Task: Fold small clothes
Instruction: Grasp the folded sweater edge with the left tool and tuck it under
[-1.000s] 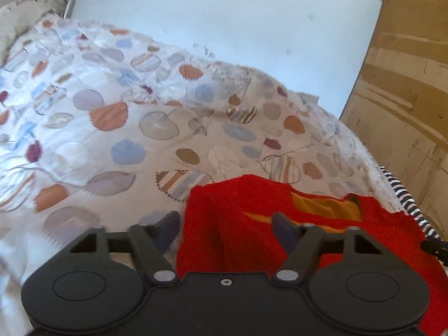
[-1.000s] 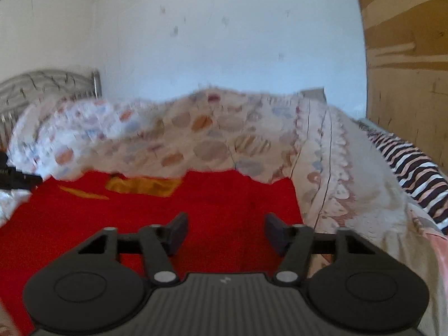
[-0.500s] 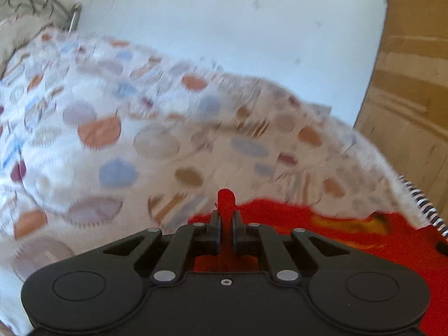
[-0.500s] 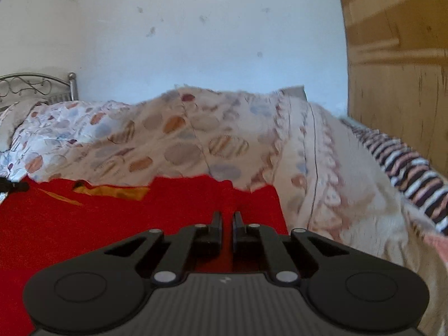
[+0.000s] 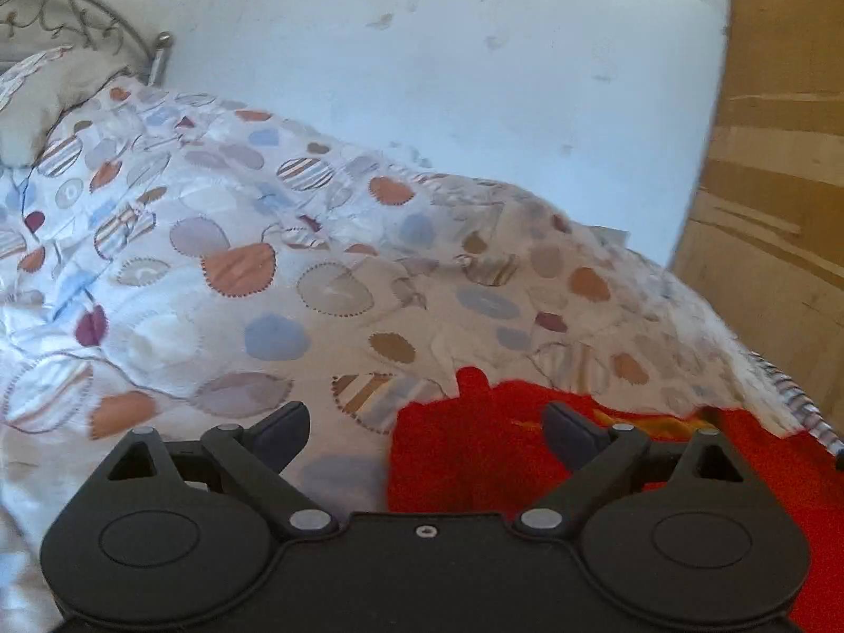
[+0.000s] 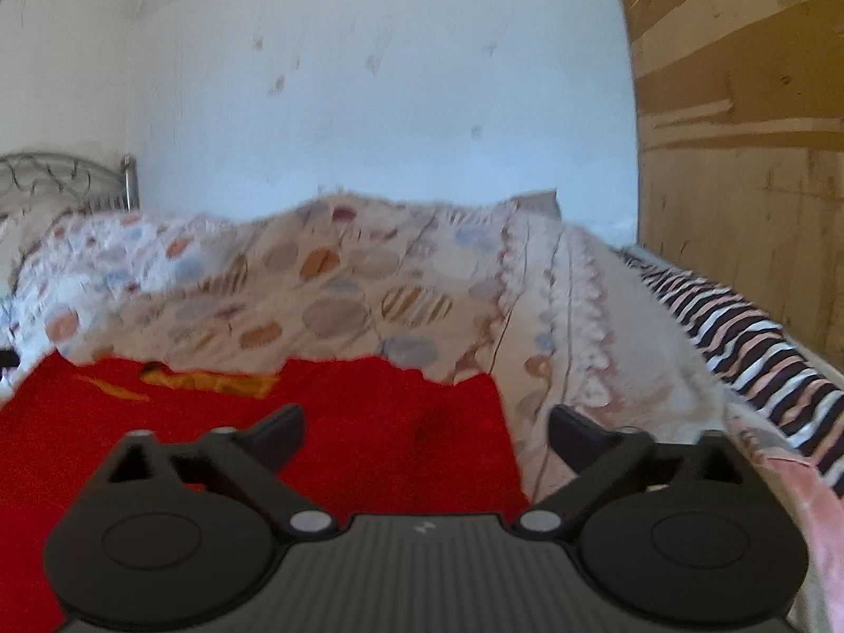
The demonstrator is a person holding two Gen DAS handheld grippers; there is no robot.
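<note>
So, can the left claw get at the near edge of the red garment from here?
Probably yes. The left claw has just opened wide, and the red garment lies on the quilt between its fingers with nothing in between.

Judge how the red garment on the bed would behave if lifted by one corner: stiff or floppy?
Probably floppy: the red garment lies limp on the quilt, with a pinched peak standing at its edge. Likely light, since it barely dents the bedding. Its fuzzy-looking surface suggests it would not slip easily.

Garment point(image 5: 475, 453) on quilt point(image 5: 264, 274), wall point(image 5: 422, 79) behind
</note>
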